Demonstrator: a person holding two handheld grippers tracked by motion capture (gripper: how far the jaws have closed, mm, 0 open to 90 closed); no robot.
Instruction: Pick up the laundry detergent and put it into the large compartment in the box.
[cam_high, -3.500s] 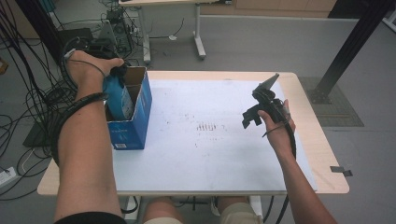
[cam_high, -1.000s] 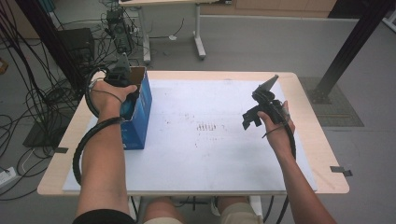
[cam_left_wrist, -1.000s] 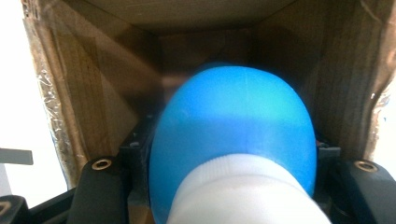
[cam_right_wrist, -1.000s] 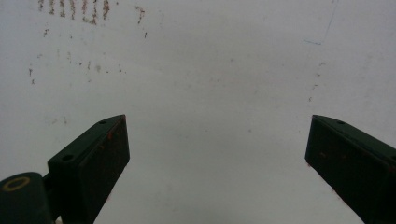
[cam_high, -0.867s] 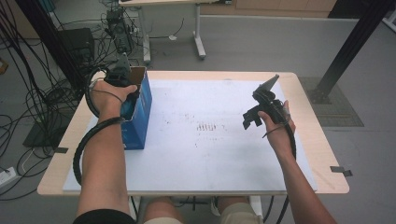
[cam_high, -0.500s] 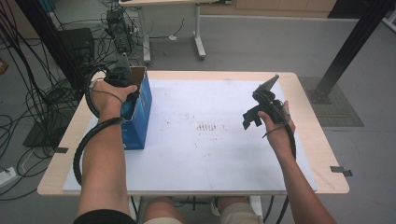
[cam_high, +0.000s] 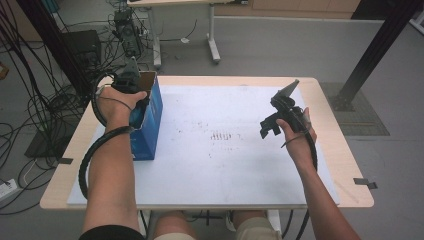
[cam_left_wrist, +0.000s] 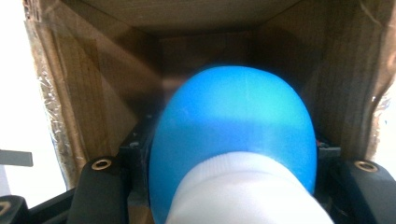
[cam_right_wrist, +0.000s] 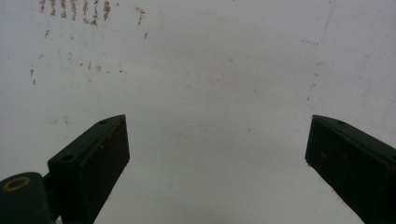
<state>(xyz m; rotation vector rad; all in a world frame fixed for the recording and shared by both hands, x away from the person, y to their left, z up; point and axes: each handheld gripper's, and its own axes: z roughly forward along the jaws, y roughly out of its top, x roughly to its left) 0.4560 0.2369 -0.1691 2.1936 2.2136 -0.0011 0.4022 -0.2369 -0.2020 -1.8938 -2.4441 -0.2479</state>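
A blue bottle with a white cap sits between the jaws of my left gripper, which is shut on it. The bottle points into an open cardboard box. In the high view the left gripper reaches down into this blue-sided box at the table's left, and a bit of the blue bottle shows under the hand. My right gripper hovers over the right half of the table. Its jaws stand wide apart with nothing between them, as the right gripper view shows.
A white sheet with faint brown marks covers the wooden table. Cables and equipment lie on the floor beyond the far left. A black post stands at the far right.
Since the oldest frame my left hand has come nearer and lower over the box with the bottle. Over the last second nothing has moved.
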